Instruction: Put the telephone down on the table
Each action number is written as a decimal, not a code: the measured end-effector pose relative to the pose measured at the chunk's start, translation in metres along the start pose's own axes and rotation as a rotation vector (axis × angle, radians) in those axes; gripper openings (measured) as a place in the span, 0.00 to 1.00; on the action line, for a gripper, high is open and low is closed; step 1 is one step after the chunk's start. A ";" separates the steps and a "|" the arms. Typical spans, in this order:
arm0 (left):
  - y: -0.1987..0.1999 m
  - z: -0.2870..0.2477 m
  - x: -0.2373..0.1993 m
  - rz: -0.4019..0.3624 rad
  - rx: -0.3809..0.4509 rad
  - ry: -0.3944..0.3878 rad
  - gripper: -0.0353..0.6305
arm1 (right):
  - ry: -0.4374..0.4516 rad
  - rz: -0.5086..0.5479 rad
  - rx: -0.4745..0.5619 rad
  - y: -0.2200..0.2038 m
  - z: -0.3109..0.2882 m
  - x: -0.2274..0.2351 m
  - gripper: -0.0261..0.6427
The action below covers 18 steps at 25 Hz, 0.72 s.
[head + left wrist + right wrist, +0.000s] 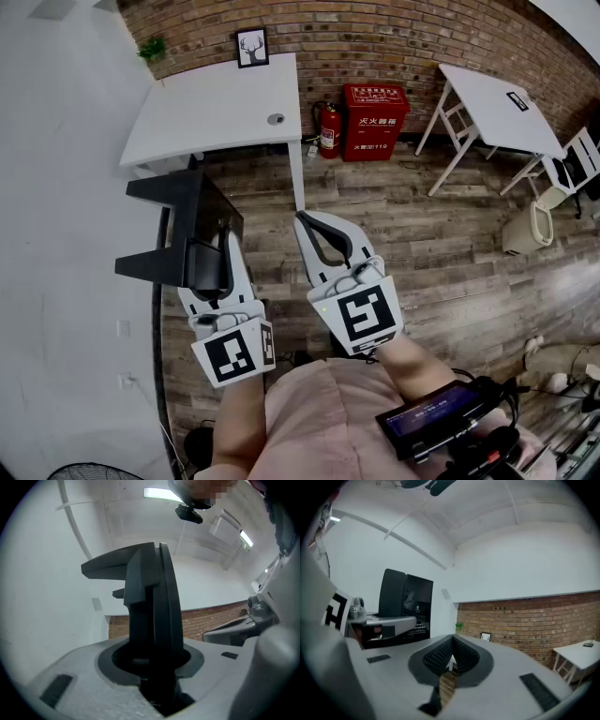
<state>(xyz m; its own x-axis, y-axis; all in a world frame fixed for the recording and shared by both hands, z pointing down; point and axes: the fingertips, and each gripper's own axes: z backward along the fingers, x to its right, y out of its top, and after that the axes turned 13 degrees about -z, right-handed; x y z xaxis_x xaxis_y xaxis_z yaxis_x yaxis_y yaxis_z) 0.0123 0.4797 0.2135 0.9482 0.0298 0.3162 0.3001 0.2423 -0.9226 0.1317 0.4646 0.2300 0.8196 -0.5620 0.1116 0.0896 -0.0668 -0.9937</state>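
Note:
The black telephone [180,230], a flat angular desk set, is held off the floor at the left, edge-on in the left gripper view [151,606]. My left gripper [227,246] is shut on its lower edge, and the body fills the gap between the jaws [157,660]. Just to its right, my right gripper [307,225] is shut with nothing in it; its pads meet tip to tip [451,660]. The right gripper view also catches the telephone [405,602] to the left. The white table [216,108] stands ahead by the brick wall.
On that table are a framed deer picture [251,47] and a small plant [150,47]. A fire extinguisher [328,127] and a red cabinet [374,122] stand against the wall. At the right stand a second white table [492,108] and a pale bin [528,228]. Wooden floor lies below.

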 end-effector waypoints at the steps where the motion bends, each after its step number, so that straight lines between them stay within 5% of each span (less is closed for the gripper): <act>1: 0.000 0.000 0.000 0.000 0.000 -0.001 0.29 | 0.000 -0.001 0.000 0.000 0.000 0.000 0.04; 10: -0.001 0.002 0.003 0.012 -0.004 -0.022 0.29 | 0.007 -0.005 0.003 -0.002 0.000 -0.004 0.04; 18: -0.005 -0.002 0.022 0.065 -0.033 -0.140 0.29 | 0.029 -0.033 0.004 -0.004 0.002 0.001 0.04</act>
<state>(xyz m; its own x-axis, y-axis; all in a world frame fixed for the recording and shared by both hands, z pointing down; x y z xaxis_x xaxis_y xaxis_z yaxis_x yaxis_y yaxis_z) 0.0322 0.4771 0.2242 0.9426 0.1796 0.2816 0.2445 0.2033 -0.9481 0.1329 0.4661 0.2337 0.7996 -0.5830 0.1442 0.1182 -0.0826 -0.9895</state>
